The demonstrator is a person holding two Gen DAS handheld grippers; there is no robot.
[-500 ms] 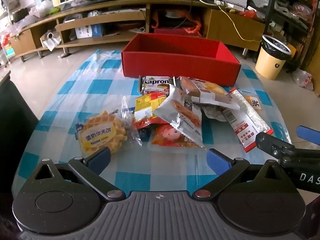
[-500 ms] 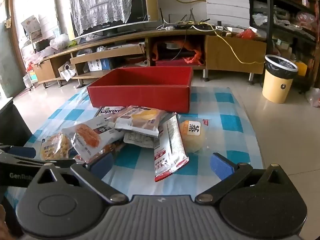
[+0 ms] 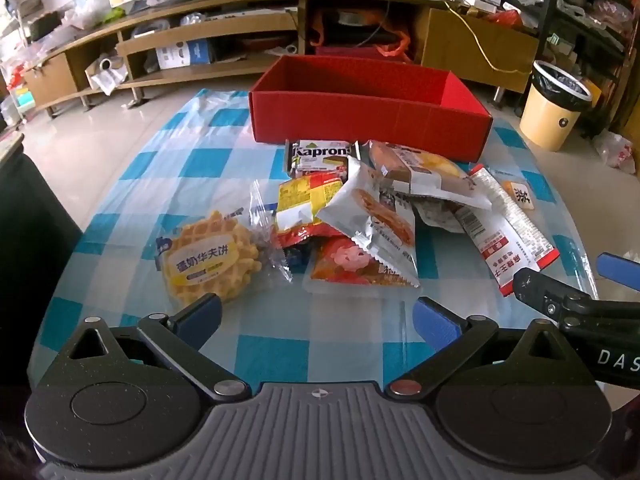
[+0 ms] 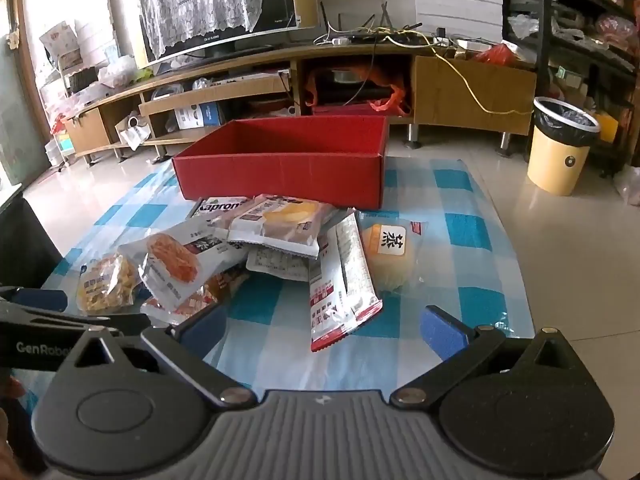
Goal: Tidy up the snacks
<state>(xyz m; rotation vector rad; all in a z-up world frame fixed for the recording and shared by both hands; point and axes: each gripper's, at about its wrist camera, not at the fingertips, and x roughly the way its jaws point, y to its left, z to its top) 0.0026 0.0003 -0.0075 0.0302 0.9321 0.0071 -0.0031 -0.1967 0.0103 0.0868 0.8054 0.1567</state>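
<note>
A pile of snack packets lies on the blue-checked table in front of an empty red box (image 3: 368,120) (image 4: 280,172). At the pile's left is a waffle packet (image 3: 208,260) (image 4: 106,284); a silver cake packet (image 3: 376,220) (image 4: 180,264) and a long red-and-white packet (image 3: 508,232) (image 4: 340,280) lie further right, with a round yellow bun (image 4: 390,252) beyond. My left gripper (image 3: 316,318) hovers open just short of the pile, nothing between its fingers. My right gripper (image 4: 324,326) is open near the long packet's end, also holding nothing.
The table's checked cloth (image 3: 180,168) ends at a rounded front edge. Past it are a tiled floor, a wooden TV stand (image 4: 248,92) and a yellow waste bin (image 4: 560,152) at the right. A dark chair (image 3: 28,224) stands by the table's left side.
</note>
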